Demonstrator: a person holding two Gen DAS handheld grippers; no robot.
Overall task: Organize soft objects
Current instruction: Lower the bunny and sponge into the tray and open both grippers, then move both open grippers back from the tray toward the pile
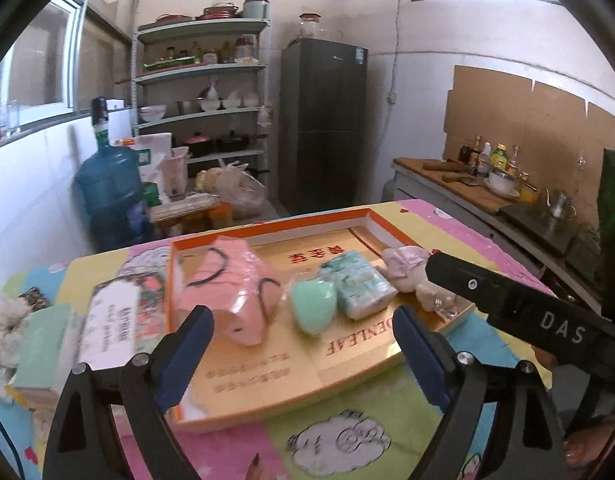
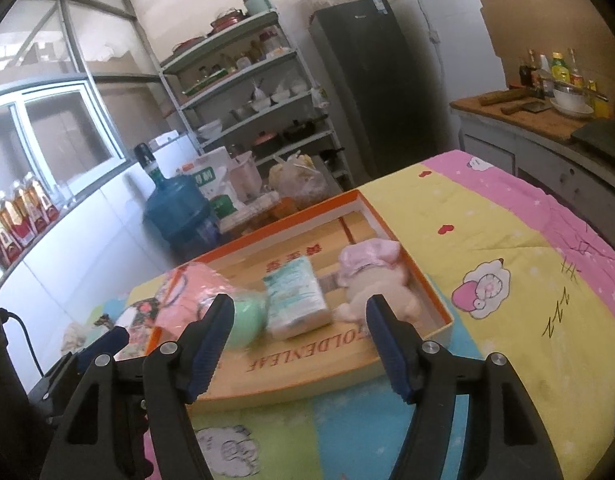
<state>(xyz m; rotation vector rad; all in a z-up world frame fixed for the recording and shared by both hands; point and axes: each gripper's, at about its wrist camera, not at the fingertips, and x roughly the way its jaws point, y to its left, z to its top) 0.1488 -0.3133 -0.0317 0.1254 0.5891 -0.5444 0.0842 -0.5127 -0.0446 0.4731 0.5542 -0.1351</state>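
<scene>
An orange-rimmed shallow box (image 1: 267,232) (image 2: 439,300) lies on the table. In it lie a pink wrapped pack (image 1: 231,292) (image 2: 187,292), a mint green soft egg shape (image 1: 313,306) (image 2: 247,320), a pale green tissue pack (image 1: 359,284) (image 2: 297,296) and a pink-and-cream plush toy (image 1: 407,272) (image 2: 371,280). My left gripper (image 1: 303,320) is open and empty, above the box's near part. My right gripper (image 2: 299,312) is open and empty, just in front of the box; its body shows in the left wrist view (image 1: 507,296).
Left of the box lie a mint green block (image 1: 43,344), a labelled pack (image 1: 111,320) and a white fluffy thing (image 1: 3,320). A colourful cartoon cloth (image 2: 507,240) covers the table. Behind stand a blue water jug (image 1: 107,188), shelves (image 1: 203,92), a fridge (image 1: 323,120) and a counter (image 2: 547,128).
</scene>
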